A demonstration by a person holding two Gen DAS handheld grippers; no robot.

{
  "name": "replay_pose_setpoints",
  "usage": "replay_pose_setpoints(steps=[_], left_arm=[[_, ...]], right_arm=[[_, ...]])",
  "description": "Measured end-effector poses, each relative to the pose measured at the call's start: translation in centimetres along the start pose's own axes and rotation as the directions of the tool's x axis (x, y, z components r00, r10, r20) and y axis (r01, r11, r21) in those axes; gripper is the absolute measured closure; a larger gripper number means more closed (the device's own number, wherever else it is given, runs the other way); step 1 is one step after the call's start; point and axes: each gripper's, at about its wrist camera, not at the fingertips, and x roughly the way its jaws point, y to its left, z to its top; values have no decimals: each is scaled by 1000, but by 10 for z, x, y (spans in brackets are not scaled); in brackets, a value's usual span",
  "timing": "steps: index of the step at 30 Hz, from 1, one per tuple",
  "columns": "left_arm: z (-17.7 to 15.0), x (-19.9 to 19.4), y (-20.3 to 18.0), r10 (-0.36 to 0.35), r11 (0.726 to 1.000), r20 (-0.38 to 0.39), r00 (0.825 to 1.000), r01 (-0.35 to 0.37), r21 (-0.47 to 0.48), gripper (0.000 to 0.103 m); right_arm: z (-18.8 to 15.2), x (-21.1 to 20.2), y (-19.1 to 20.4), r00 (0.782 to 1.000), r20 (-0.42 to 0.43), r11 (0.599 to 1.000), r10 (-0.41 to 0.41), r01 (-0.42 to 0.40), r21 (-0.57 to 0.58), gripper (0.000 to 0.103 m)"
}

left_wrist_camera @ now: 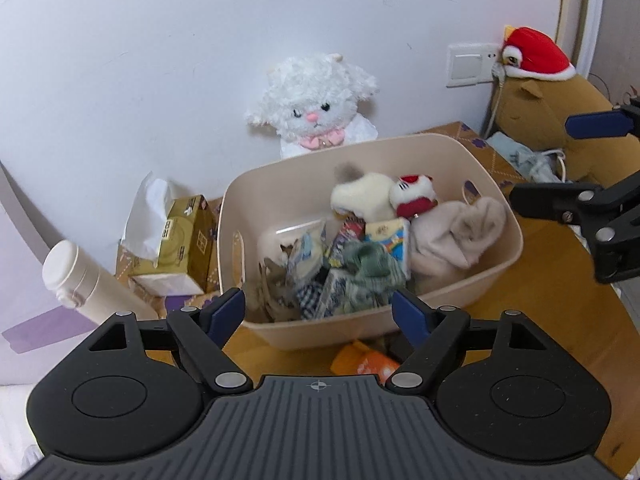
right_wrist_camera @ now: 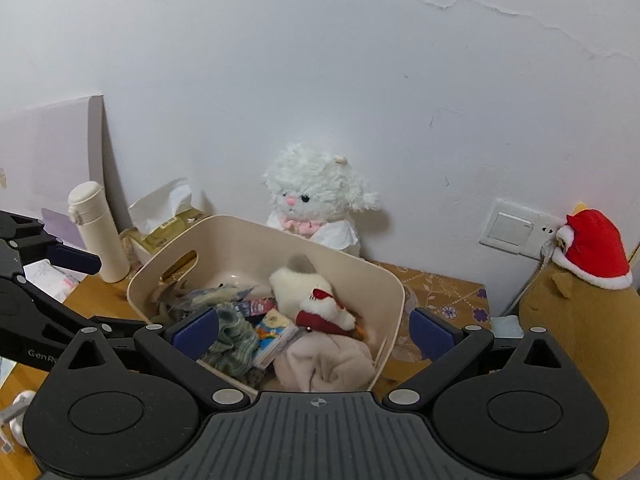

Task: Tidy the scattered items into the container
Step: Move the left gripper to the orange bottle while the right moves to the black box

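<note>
Two hand-held grippers hover before a beige plastic container with rounded corners and slot handles (left_wrist_camera: 440, 292), which stands on an orange-brown wooden table (left_wrist_camera: 560, 280). The left gripper (left_wrist_camera: 320, 312) has its blue-padded fingers spread wide, with nothing between them; its tips sit just at the near rim of the container. The right gripper (right_wrist_camera: 316, 332) is also spread wide and empty, above the near side of the container.

Only one piece of writing can be partly read: the letters "GenR" in white on the black body of the left gripper, in the right wrist view. A gold tissue box with white tissue sticking out (left_wrist_camera: 184, 240) carries print that is too small to read. A small colourful booklet with a cartoon cover (right_wrist_camera: 276, 336) has no legible text.

Inside the container lie a pale pink cloth (left_wrist_camera: 456, 236), a green checked cloth (right_wrist_camera: 232, 340), a cream plush toy (left_wrist_camera: 364, 196) and a small red-and-white plush bird (left_wrist_camera: 414, 196), together with several packets. An orange packet (left_wrist_camera: 364, 360) lies on the table just beside the container's near wall, under the left gripper.

A fluffy white plush lamb (right_wrist_camera: 316, 196) sits against the wall behind the container. A cream thermos bottle (right_wrist_camera: 96, 232) stands to the left, near the tissue box. A brown plush animal with a red hat (right_wrist_camera: 580, 300) is at the right edge.
</note>
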Motion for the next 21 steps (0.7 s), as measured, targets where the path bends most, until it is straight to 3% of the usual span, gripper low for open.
replay_pose_setpoints(steps=[10,21], left_arm=[[-45,-21,-12,-21,999,-25,999,20,-26,20],[-93,1,-31,-16,1000,-102,995,14,-20,19]], right_arm=[[-41,-27,5,1000,-17,1000,26,-26,-17,0],[-85,-14,4,995,-98,999,20,-24,-46,0]])
